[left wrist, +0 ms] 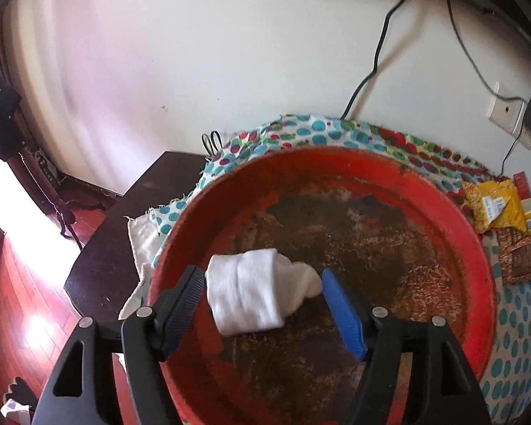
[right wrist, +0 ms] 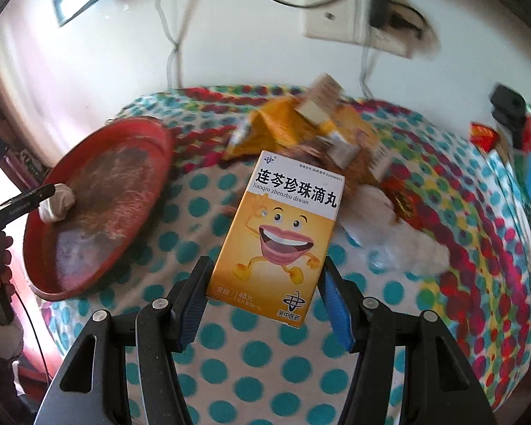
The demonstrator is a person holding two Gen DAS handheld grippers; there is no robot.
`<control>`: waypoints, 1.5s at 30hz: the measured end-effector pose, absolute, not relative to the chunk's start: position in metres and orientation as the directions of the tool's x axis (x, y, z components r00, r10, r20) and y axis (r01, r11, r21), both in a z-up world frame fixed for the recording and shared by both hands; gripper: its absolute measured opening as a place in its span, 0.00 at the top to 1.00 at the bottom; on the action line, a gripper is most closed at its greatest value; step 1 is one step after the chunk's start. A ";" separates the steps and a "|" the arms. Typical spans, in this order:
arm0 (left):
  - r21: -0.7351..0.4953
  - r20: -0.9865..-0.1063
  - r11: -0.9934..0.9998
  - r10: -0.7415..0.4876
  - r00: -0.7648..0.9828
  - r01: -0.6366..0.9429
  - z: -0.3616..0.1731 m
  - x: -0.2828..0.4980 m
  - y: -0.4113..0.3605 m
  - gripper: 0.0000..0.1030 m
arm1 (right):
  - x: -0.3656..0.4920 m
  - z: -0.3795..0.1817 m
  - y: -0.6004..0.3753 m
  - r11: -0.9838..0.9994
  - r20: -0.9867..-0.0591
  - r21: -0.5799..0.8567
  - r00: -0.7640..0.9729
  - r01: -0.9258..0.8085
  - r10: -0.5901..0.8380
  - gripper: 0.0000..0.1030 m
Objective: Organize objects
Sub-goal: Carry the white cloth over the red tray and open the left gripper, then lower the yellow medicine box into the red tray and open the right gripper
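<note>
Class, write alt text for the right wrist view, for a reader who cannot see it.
The right claw grips a yellow medicine box with a cartoon mouth, held above a polka-dot tablecloth. To the left, a worn red tray holds a rolled white cloth between the fingers of the left claw; blurred snack packets lie behind.

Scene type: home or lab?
Likely a lived-in home room. A polka-dot cloth covers the table, a worn red tray sits on it, a wall socket has a charger plugged in, and there is wooden flooring.
</note>
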State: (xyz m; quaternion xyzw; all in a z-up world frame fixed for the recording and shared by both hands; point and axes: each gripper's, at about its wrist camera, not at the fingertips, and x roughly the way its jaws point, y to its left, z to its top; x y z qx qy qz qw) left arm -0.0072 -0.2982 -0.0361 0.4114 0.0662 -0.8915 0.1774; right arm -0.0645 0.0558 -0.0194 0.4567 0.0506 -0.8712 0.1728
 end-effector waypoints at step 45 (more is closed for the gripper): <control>-0.064 -0.749 -0.888 -0.258 -0.610 0.455 -0.036 0.080 -0.318 0.28 | -0.126 -0.060 -0.242 -0.662 -0.873 -0.038 -0.347 0.749 -0.342 0.39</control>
